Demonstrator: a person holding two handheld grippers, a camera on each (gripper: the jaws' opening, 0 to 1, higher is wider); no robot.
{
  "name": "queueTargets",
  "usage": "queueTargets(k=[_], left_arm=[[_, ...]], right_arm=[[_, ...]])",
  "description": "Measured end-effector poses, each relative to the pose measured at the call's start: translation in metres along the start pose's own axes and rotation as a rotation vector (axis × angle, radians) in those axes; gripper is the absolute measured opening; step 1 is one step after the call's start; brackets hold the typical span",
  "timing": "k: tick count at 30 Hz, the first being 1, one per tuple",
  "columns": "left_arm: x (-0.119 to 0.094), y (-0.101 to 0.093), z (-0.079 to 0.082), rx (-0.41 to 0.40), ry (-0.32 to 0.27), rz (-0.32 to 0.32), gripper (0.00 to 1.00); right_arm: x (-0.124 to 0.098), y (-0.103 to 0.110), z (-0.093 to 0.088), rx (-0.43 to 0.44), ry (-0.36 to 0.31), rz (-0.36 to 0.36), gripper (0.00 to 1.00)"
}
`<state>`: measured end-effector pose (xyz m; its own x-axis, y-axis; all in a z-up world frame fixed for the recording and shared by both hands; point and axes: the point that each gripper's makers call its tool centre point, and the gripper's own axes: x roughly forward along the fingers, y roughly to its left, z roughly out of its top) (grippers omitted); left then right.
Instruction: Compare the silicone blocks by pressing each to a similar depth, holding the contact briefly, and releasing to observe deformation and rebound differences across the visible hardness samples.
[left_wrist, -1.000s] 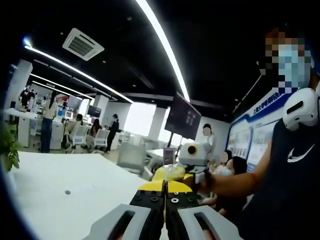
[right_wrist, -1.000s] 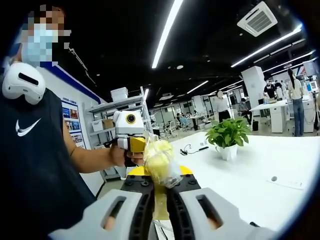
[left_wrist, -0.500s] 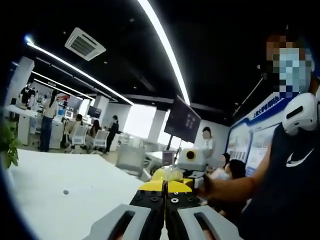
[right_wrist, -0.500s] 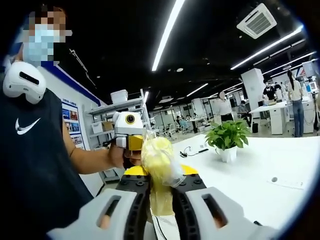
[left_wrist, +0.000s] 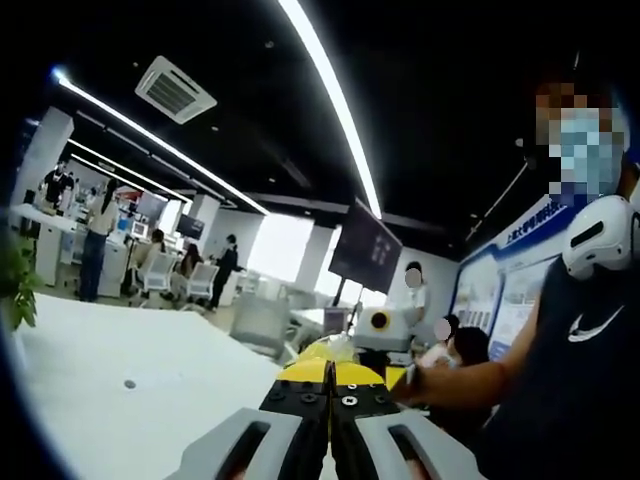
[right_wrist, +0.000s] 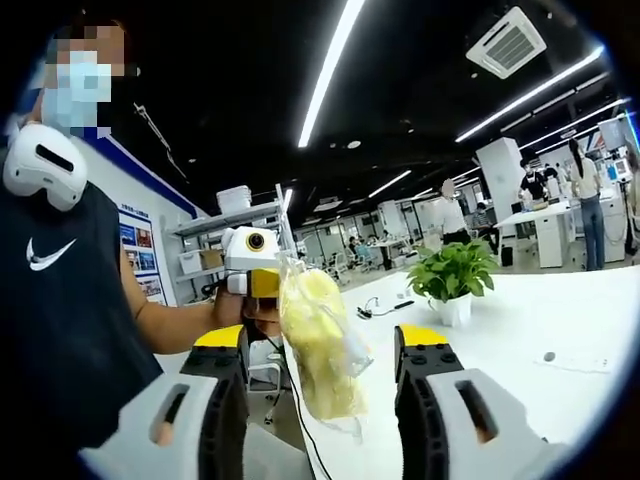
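Note:
A clear plastic bag of soft yellow pieces (right_wrist: 315, 345) hangs in the air in the right gripper view. My right gripper (right_wrist: 320, 337) stands wide open around it, one jaw on each side, apart from the bag. My left gripper (right_wrist: 250, 285) comes in from the left and holds the bag's top. In the left gripper view my left gripper (left_wrist: 330, 372) is shut, with the top of the yellow bag (left_wrist: 335, 348) bunched just past its tips. Beyond it my right gripper (left_wrist: 392, 360) faces this way, gripped by a hand.
A white table (right_wrist: 540, 320) spreads below with a potted plant (right_wrist: 455, 275) and a cable (right_wrist: 385, 302) on it. The person in a dark shirt (right_wrist: 60, 300) stands close. A dark monitor (left_wrist: 365, 245) and several people at desks are far behind.
My right gripper's jaws, shut on the bag a second ago, have opened wide and let it go. The bag now hangs from the left gripper alone.

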<state>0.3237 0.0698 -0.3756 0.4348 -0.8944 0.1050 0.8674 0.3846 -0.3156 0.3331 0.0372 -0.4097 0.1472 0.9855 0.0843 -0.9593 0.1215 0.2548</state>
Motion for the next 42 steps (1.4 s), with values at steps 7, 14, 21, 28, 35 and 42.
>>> queueTargets(k=[7,14,21,28,35,42], left_arm=[[0.0,0.001,0.002,-0.012,-0.005,-0.001,0.0],[0.0,0.001,0.005,-0.018,-0.01,-0.005,0.0],[-0.001,0.005,0.005,-0.032,-0.017,0.001,0.0],[-0.002,0.014,0.003,-0.053,-0.02,0.03,0.0],[-0.003,0.021,0.004,-0.062,-0.026,0.044,0.0],[-0.005,0.032,0.001,-0.084,-0.033,0.077,0.0]], right_arm=[[0.0,-0.001,0.008,-0.024,-0.044,-0.015,0.87],[-0.001,-0.008,0.009,-0.056,-0.04,-0.051,0.96],[-0.003,-0.017,0.008,-0.08,-0.026,-0.105,0.96],[-0.024,-0.038,0.002,-0.135,-0.016,-0.22,0.96],[-0.059,-0.056,-0.012,-0.138,-0.009,-0.349,0.96],[-0.097,-0.07,-0.028,-0.146,0.02,-0.477,0.96]])
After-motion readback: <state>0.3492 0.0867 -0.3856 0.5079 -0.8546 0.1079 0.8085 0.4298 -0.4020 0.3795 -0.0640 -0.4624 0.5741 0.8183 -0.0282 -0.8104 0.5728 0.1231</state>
